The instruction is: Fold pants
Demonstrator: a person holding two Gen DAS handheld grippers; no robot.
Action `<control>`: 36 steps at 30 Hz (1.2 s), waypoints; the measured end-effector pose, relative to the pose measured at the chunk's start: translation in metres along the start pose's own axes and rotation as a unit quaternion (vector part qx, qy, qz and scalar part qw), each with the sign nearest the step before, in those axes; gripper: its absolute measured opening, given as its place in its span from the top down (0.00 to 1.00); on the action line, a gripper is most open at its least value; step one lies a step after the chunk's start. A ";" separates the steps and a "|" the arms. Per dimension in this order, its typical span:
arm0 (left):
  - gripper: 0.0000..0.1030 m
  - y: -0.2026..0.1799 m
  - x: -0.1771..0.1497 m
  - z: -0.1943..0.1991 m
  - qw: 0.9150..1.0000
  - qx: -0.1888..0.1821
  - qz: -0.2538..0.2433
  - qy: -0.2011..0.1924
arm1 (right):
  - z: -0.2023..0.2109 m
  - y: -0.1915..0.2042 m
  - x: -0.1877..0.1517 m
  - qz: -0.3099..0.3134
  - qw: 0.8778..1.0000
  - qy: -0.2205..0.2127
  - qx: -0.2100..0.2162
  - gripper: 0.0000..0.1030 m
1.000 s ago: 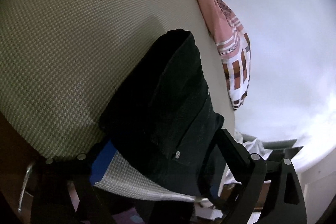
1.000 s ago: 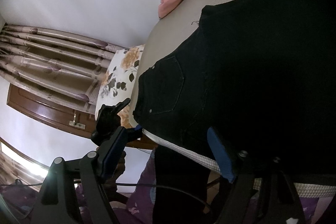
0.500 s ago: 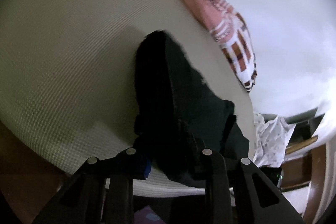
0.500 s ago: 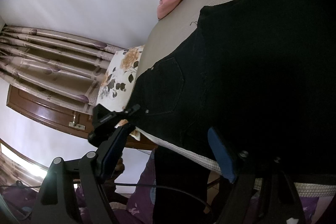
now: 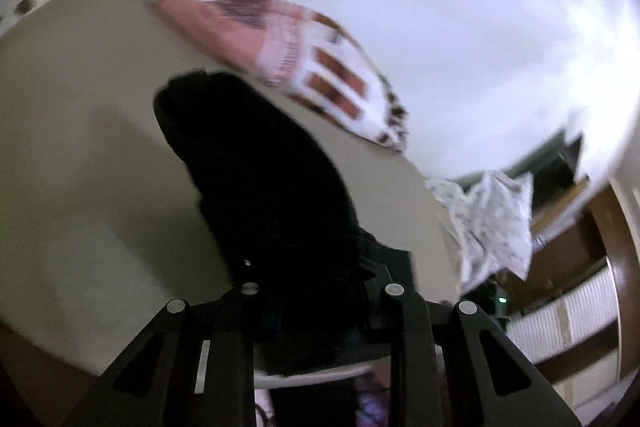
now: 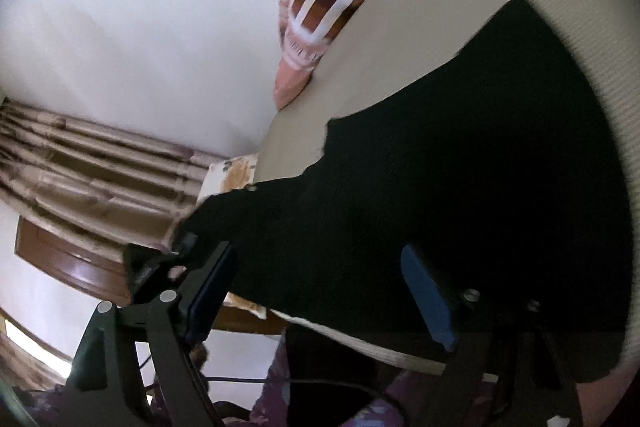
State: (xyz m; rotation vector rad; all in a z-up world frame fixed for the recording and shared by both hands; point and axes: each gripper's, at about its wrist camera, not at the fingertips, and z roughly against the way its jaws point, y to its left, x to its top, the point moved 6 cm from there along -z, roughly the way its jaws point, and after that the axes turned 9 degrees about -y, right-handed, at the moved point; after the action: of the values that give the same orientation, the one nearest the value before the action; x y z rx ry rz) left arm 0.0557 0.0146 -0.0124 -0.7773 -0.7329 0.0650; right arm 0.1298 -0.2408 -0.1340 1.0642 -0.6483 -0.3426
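while the left hand-held gripper (image 5: 316, 291) is clamped narrow on the near edge of the pants (image 5: 256, 179), black heavy cloth runs lengthwise away over the beige woven bed (image 5: 80, 147). right hand-held gripper (image 6: 320, 291): jaws opening wide, pants between them, pads not pressing.

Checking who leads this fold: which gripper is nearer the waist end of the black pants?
Left. The left gripper is shut on the black pants at the waist end; the right gripper, its jaws opening, straddles the near edge farther along.
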 end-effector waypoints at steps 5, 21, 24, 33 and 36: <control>0.75 -0.084 -0.014 -0.036 0.995 -0.065 -0.065 0.030 | 0.031 -0.011 0.007 0.027 1.000 -0.006 -0.013 0.20; 0.75 -0.180 -0.152 -0.188 0.954 -0.122 -0.153 0.226 | 0.088 -0.052 -0.003 0.009 0.999 -0.027 0.042 0.19; 0.75 -0.182 -0.165 -0.194 0.953 -0.117 -0.152 0.233 | 0.093 -0.055 -0.004 0.003 0.998 -0.032 0.057 0.19; 0.73 -0.194 -0.184 -0.211 0.945 -0.097 -0.193 0.246 | 0.129 -0.080 -0.001 -0.055 0.991 -0.079 0.095 0.14; 0.69 -0.197 -0.200 -0.221 0.937 -0.088 -0.214 0.261 | 0.141 -0.088 0.007 -0.067 0.989 -0.098 0.091 0.13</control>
State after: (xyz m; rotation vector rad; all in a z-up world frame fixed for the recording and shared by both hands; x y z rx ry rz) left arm 0.0022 -0.3262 -0.1046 -0.7452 -0.3857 -0.5898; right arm 0.0482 -0.3831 -0.1642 1.2633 -0.7965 -0.5171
